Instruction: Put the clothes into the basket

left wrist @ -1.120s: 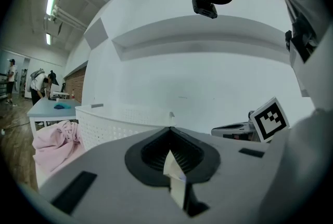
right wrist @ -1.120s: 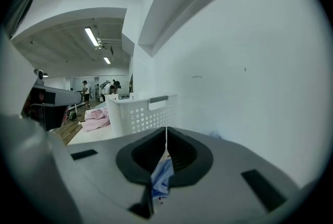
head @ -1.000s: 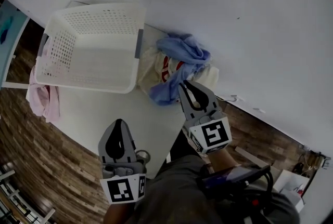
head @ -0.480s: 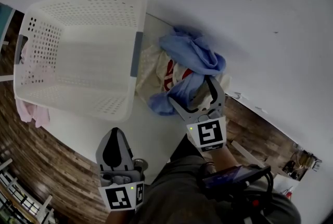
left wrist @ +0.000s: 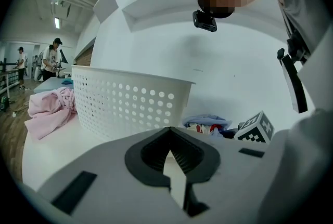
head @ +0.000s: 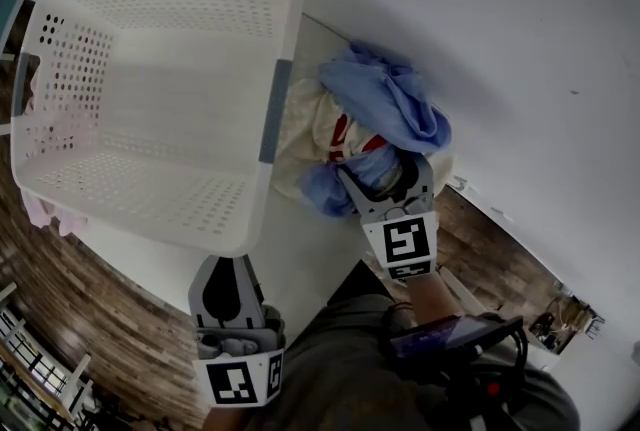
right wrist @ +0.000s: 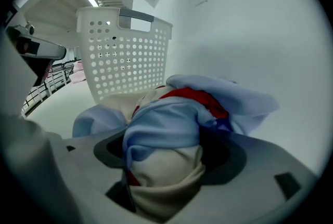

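Observation:
An empty white perforated basket [head: 150, 69] stands on the white table [head: 300, 259]. To its right lies a pile of clothes: a light blue garment [head: 385, 104] over a cream one with red print [head: 310, 124]. My right gripper [head: 385, 169] has its jaws around the near edge of that pile. Blue and cream cloth [right wrist: 166, 124] bulges between them, and they are closing on it. My left gripper [head: 228, 264] hangs shut and holds nothing, near the table's front edge below the basket. From the left gripper view the basket [left wrist: 130, 108] is straight ahead.
A pink garment [head: 35, 211] hangs off the table's left end behind the basket, also in the left gripper view [left wrist: 49, 111]. A white wall backs the table. Wooden floor [head: 130, 329] lies below. People [left wrist: 52, 56] stand far off at left.
My right gripper went from shut to wide open and pushed forward into the clothes pile, with cloth now between its jaws. The view has shifted closer to the basket. My left gripper stays shut.

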